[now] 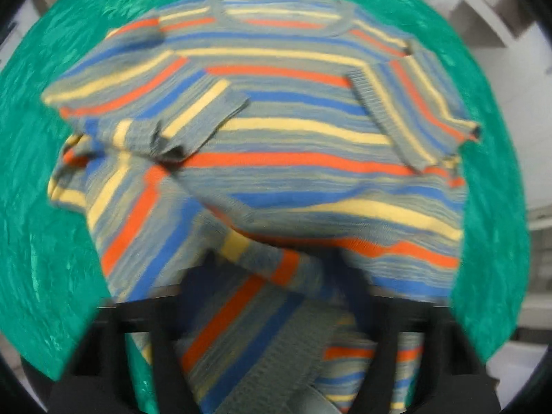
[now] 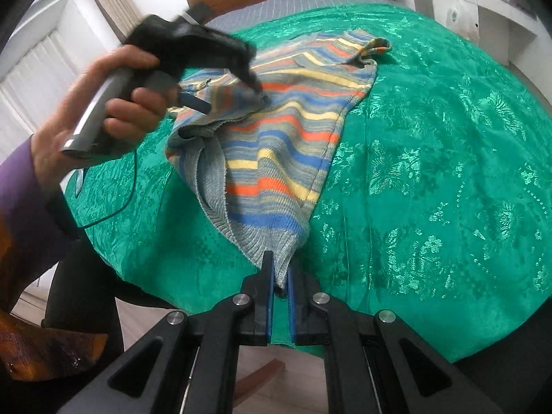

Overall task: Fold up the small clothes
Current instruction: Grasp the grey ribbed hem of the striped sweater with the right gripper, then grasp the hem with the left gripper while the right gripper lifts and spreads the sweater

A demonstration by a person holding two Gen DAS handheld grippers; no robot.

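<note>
**Both grippers pinching the striped sweater's hem**

Underneath, a green patterned cloth [image 2: 431, 145] covers the table, its near edge cut off by the frame. On it lies the striped sweater [image 2: 286, 138], neck end far, lower part lifted and bunched. In the left wrist view motion blur smears the near folds, and fabric hides the left gripper [image 2: 257, 95] fingertips; from the right wrist view it clamps a mid-body fold. The right gripper [image 2: 280, 276] is pressed together on the ribbed hem corner.
</note>
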